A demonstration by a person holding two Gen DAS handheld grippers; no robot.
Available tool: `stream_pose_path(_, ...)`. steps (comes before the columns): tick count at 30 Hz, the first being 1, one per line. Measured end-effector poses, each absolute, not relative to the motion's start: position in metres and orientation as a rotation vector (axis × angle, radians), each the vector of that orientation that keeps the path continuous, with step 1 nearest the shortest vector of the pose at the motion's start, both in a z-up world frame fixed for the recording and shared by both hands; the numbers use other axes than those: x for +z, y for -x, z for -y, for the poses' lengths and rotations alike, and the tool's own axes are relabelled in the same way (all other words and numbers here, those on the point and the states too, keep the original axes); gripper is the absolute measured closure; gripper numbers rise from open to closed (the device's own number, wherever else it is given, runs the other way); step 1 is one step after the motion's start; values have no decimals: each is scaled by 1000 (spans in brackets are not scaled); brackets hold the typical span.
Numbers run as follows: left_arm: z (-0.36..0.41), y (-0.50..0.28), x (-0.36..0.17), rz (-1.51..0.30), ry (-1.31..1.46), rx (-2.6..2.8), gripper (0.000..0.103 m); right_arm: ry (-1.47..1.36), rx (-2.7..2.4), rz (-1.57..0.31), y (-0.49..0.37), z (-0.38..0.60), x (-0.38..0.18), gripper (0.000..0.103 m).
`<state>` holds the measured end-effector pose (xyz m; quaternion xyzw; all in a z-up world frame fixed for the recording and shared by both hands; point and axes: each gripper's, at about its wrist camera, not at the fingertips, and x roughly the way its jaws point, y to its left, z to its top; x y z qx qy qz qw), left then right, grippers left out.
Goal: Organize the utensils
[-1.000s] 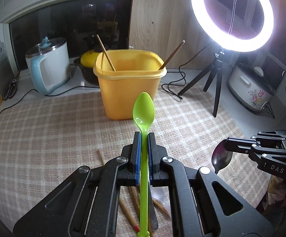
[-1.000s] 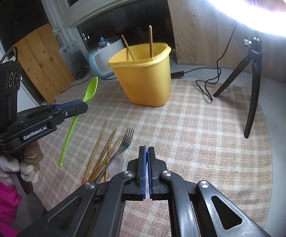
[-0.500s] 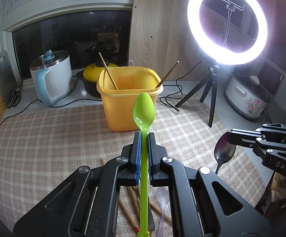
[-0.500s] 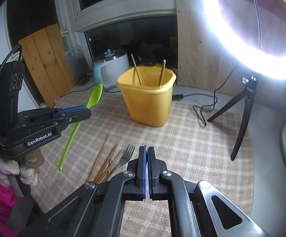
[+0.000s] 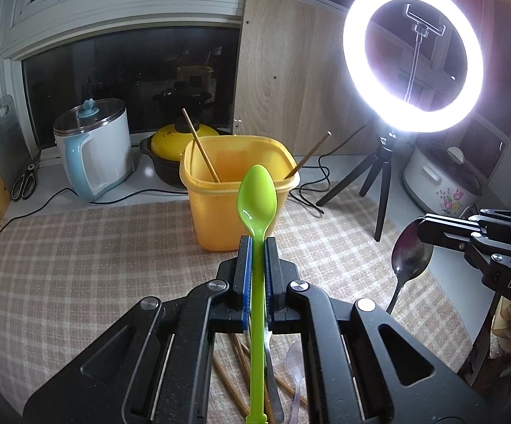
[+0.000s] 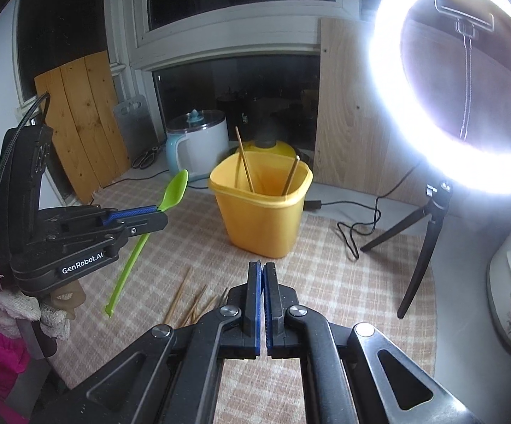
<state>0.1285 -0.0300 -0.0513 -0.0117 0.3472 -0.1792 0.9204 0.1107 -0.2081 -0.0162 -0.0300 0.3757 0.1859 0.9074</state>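
Covering the whole counter, the checked cloth (image 6: 344, 275) runs out of frame at six o'clock under both tools. At twelve o'clock on it we see the yellow bin (image 6: 260, 212), two chopsticks (image 6: 244, 164) leaning inside, their lower ends hidden. Our left gripper (image 5: 258, 275) is clamped on the green spoon (image 5: 257, 198), bowl forward, just short of the bin. Our right gripper (image 6: 263, 304) has its pads pressed together; in the left view it pinches a dark metal spoon (image 5: 411, 258), which its own camera never shows. Loose chopsticks (image 6: 188, 300) and a fork lie at six o'clock, mostly blocked by the tools.
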Motion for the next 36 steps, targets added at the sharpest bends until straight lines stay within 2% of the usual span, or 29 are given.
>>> stream_pose_path(20,17,-203,-18,-580,9,-329,99,59,297,-618,-165,196,37,103)
stream_pose_path(36,10,-244,-16,-541,36,-355,99,96,199,-535,-205,178,63,103)
